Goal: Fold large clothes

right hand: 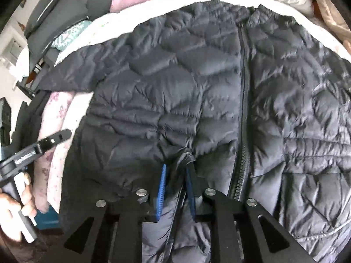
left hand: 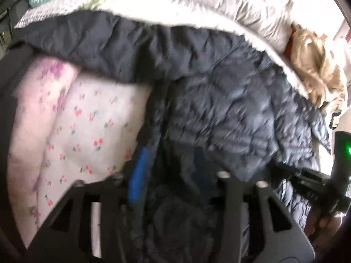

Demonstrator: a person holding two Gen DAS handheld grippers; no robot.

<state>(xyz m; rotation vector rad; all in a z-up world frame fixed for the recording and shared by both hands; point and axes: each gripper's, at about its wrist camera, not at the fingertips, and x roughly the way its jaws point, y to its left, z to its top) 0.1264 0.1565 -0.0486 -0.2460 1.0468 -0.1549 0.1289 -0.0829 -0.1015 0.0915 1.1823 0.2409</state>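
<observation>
Two claws, one jacket, one bed.

In the right wrist view, at far left: left claw point(right hand: 63, 134), gripped by a bare hand point(right hand: 16, 206) at its handle, hanging off the jacket's left edge over the cherry-print bedding point(right hand: 54, 153); only one dark finger visible there, so gap not readable. In the left wrist view, heavy blur: one blue pad point(left hand: 138, 175) visible, dark quilted fabric bunched low between the black frame arms, the second pad hidden; cannot tell whether pinched shut or merely near the cloth.

Centre: one dark navy quilted puffer jacket point(right hand: 175, 83), spread front-up across the bed point(right hand: 153, 4), zipper point(right hand: 243, 87) closed and running up the middle. Diamond and chevron quilting, slightly shiny, wrinkled. One sleeve or flap sticking out flat toward upper left. Same jacket point(left hand: 219, 92) filling the middle of the left wrist view, lying over a white fleecy cover point(left hand: 136, 2).

Right claw point(right hand: 175, 175): narrow, two blue pads point(right hand: 162, 188) closed on a pinch of jacket fabric just left of the zipper, cloth gathered into radiating creases above the tips.

Farther right in the left wrist view: one pale crumpled pillow point(left hand: 237, 6), one tan garment point(left hand: 316, 65) heaped at the bed's edge.
</observation>
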